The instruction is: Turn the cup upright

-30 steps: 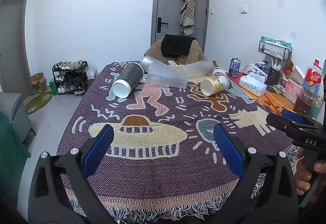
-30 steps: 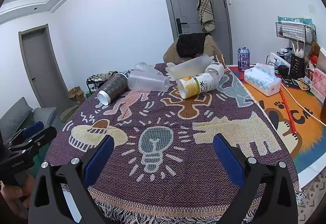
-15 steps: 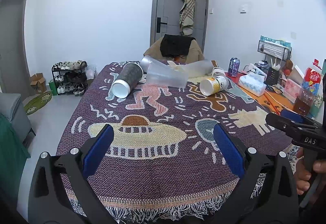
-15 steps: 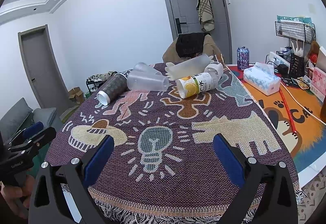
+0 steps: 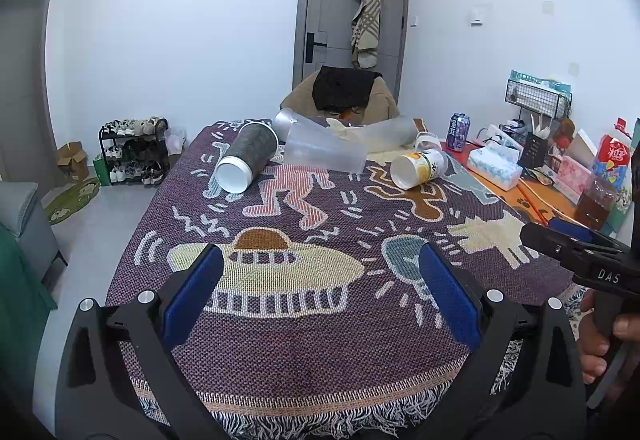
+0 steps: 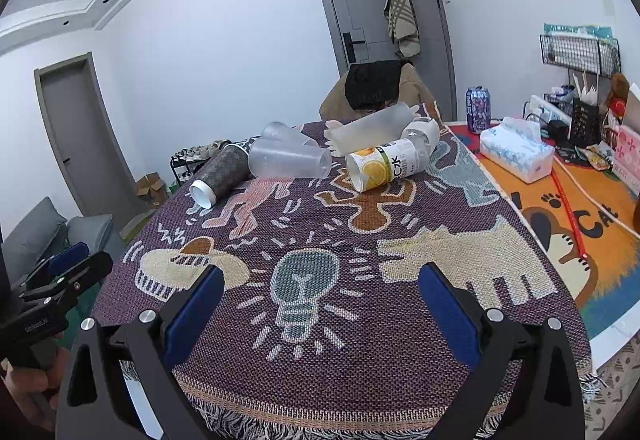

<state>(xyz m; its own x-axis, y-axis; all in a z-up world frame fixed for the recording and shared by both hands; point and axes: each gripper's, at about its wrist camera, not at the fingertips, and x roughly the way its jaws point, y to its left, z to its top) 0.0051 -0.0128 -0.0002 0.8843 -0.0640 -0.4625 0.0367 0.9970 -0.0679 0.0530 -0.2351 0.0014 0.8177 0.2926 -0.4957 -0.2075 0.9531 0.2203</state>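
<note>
Several cups lie on their sides at the far end of the patterned tablecloth point(image 5: 320, 328). A dark cup point(image 5: 246, 156) with a white rim lies at the left, also in the right wrist view point(image 6: 222, 174). A clear plastic cup point(image 5: 324, 154) lies beside it point(image 6: 288, 162). A paper cup with an orange print point(image 5: 420, 170) lies to the right point(image 6: 384, 164). A frosted cup point(image 6: 372, 130) lies behind. My left gripper point(image 5: 320, 280) is open and empty above the near table edge. My right gripper point(image 6: 320, 288) is open and empty too, to its right.
A tissue box point(image 6: 516, 150), a drink can point(image 6: 478, 108) and a wire rack point(image 6: 580, 52) stand on the orange mat point(image 6: 580, 208) at the right. A chair with a dark garment point(image 5: 346, 90) stands behind the table. A shoe rack point(image 5: 134, 150) is at the left wall.
Both views have shifted very slightly. The cups have not moved and both grippers stay open.
</note>
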